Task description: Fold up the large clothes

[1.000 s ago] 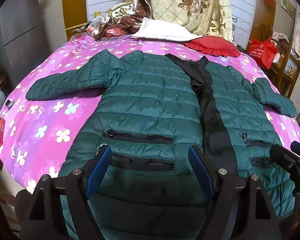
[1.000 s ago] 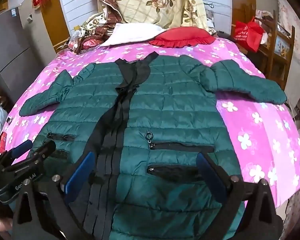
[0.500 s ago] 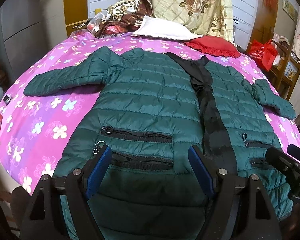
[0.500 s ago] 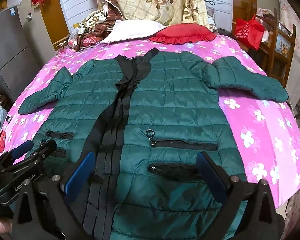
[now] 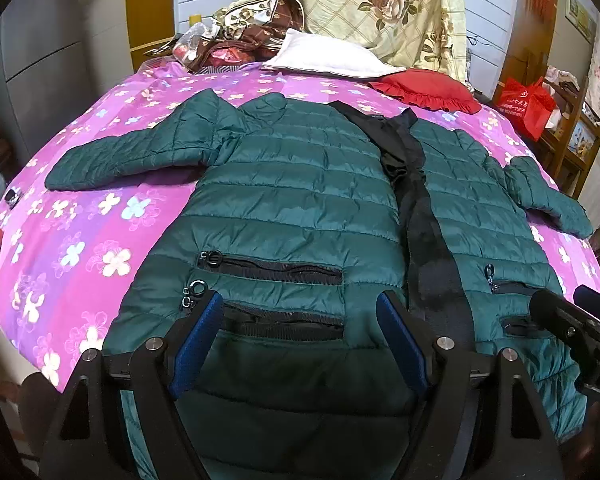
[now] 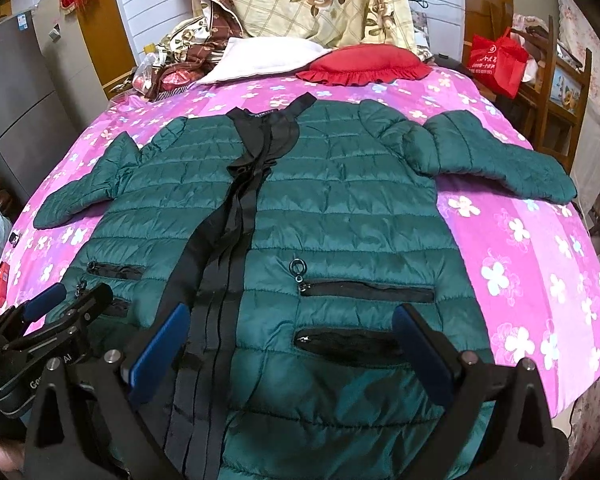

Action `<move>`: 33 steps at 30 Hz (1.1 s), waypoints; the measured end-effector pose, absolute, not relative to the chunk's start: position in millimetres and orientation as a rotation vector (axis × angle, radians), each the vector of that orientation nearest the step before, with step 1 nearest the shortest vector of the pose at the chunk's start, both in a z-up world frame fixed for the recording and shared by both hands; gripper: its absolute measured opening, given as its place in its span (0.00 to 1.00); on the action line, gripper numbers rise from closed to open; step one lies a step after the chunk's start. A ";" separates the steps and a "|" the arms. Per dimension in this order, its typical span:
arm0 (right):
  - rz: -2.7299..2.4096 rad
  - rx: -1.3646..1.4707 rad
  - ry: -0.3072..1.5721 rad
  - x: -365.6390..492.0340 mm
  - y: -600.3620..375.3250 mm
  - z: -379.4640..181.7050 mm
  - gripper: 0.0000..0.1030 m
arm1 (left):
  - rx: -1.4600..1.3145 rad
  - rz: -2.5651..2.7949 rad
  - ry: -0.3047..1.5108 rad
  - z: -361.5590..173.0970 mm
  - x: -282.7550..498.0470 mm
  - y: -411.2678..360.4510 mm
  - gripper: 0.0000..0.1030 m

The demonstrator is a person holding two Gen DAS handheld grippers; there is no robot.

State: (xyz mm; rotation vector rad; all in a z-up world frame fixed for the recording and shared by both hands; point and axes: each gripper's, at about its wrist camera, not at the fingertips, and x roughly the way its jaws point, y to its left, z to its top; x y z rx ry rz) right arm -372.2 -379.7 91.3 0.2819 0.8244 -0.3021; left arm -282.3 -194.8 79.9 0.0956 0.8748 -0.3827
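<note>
A dark green quilted jacket (image 5: 300,200) lies flat, front up, on a pink flowered bed, with both sleeves spread out and a black zipper band down the middle; it also shows in the right wrist view (image 6: 340,220). My left gripper (image 5: 300,328) is open over the hem near the left pockets, holding nothing. My right gripper (image 6: 292,344) is open over the hem near the right pockets, holding nothing. Each gripper shows at the edge of the other's view.
The pink flowered bedsheet (image 5: 80,240) covers the bed. A white pillow (image 5: 328,56), a red pillow (image 5: 428,84) and a floral quilt (image 5: 380,4) lie at the head. A red bag (image 6: 496,60) hangs on a wooden chair at the right. A grey cabinet (image 5: 40,52) stands left.
Both grippers have moved slightly forward over the jacket's hem. Both stay open. The jacket has not moved.
</note>
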 end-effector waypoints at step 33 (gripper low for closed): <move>-0.322 0.287 0.862 -360.4 -389.4 88.7 1.00 | 0.102 -0.363 0.883 78.8 -267.3 -198.6 0.58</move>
